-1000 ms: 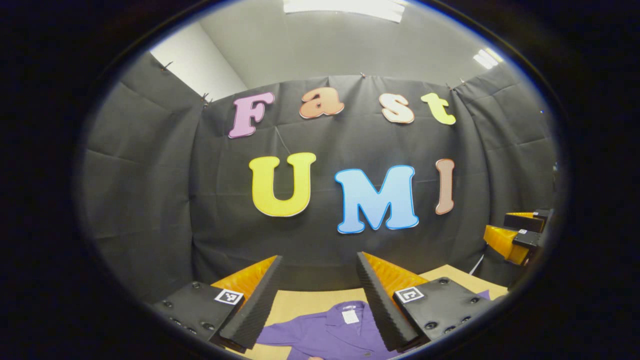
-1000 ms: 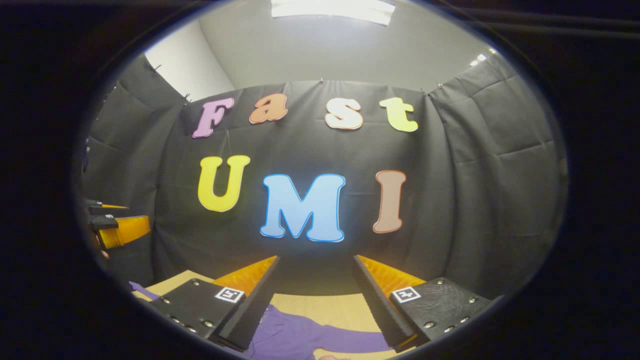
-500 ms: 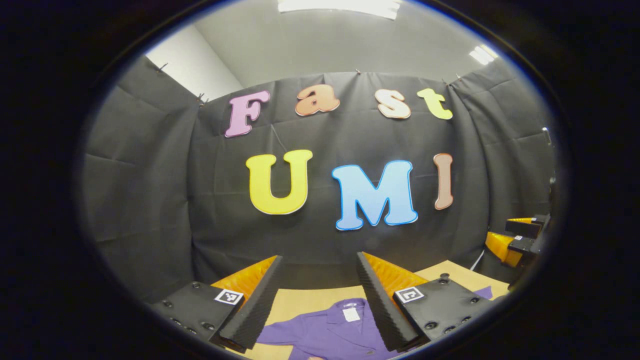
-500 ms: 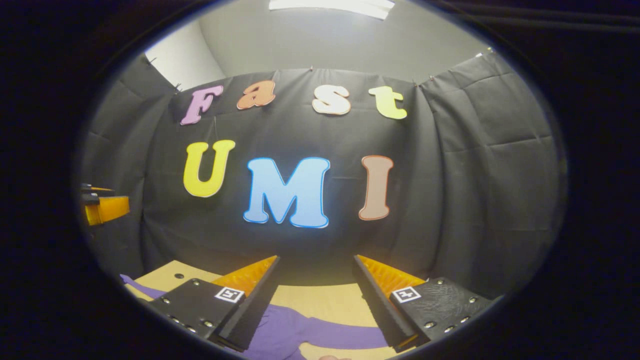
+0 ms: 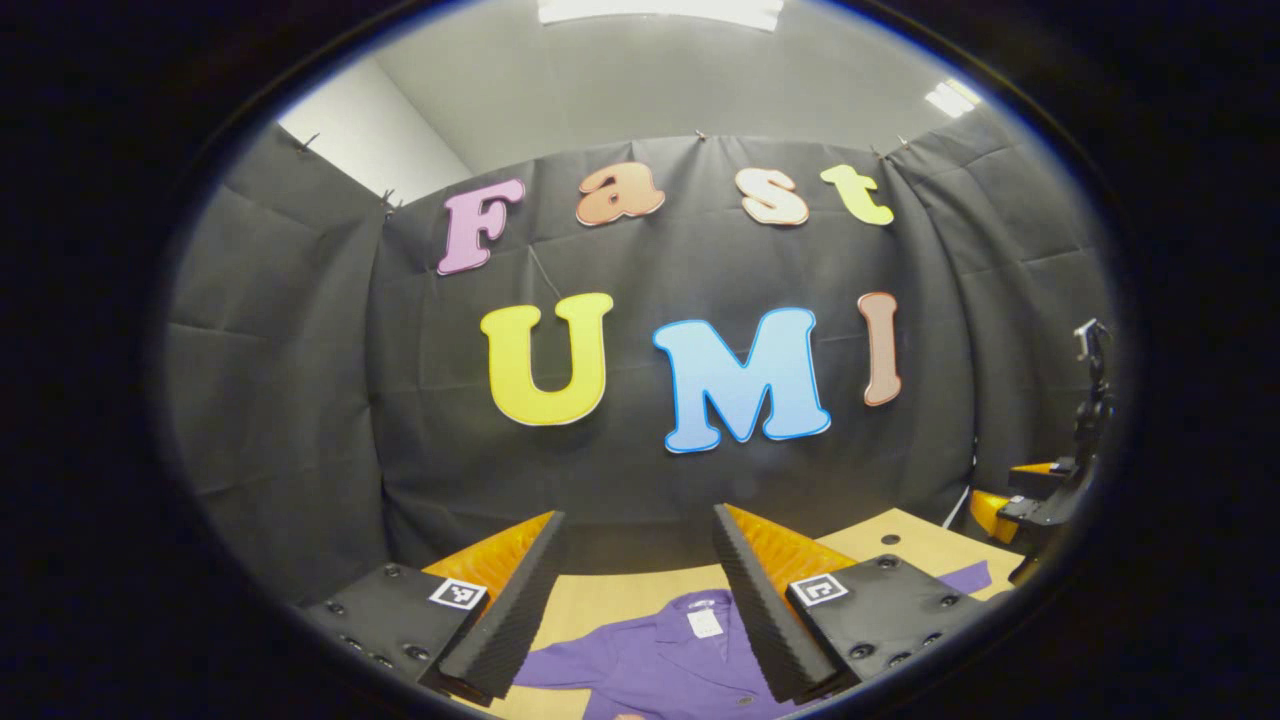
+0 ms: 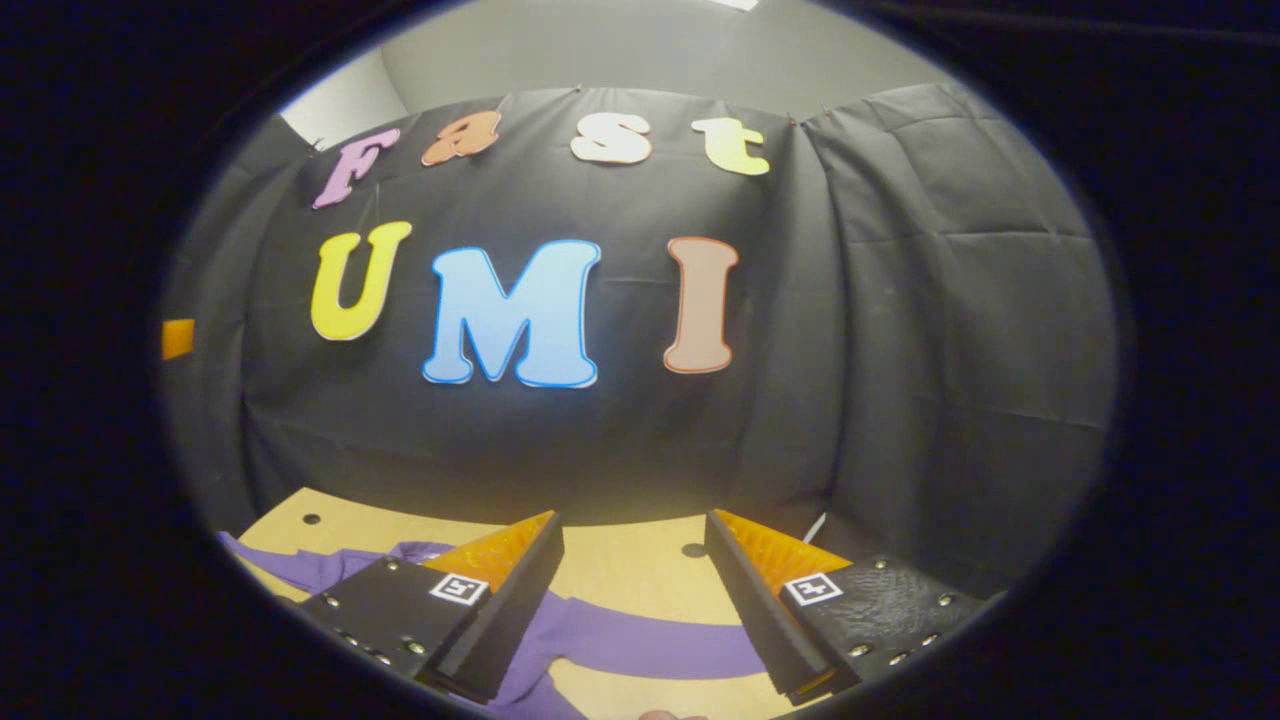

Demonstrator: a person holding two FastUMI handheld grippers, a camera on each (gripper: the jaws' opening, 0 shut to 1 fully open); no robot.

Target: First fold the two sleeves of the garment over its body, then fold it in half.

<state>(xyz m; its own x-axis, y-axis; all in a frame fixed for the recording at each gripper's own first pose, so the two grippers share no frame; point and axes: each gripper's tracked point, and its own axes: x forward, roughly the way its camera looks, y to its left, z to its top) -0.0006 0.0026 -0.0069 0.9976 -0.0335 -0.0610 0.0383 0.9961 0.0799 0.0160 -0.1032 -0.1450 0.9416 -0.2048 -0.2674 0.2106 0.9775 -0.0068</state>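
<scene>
1. Left hand-held gripper [image 5: 635,560]: fingers spread wide, nothing between them, held above the surface [image 5: 620,600].
2. Right hand-held gripper [image 6: 632,560]: fingers also wide apart, gripping nothing, raised over the surface [image 6: 640,570].
3. Garment [image 5: 660,660]: a purple collared shirt lying flat and face up on the light wooden surface, in the left gripper view low between the fingers.
4. Collar [image 5: 705,603], with a white tag inside, points toward the black cloth wall [image 5: 300,400]; the body runs back toward the camera, so the long axis goes wall to viewer.
5. One sleeve [image 5: 570,665] stretches out to the left in the left gripper view, unfolded; a purple sleeve tip [image 5: 968,577] shows at the right past the right finger.
6. In the right gripper view a long purple sleeve [image 6: 650,645] lies flat across the surface between the fingers, running sideways; more purple cloth [image 6: 330,565] lies at the left.
7. No containers seen.
8. Bare wood lies between the garment and the wall on both sides; small holes [image 6: 694,550] mark the surface; its far edge meets the wall.
9. The right hand-held gripper also shows at the far right edge of the left gripper view [image 5: 1020,495].
</scene>
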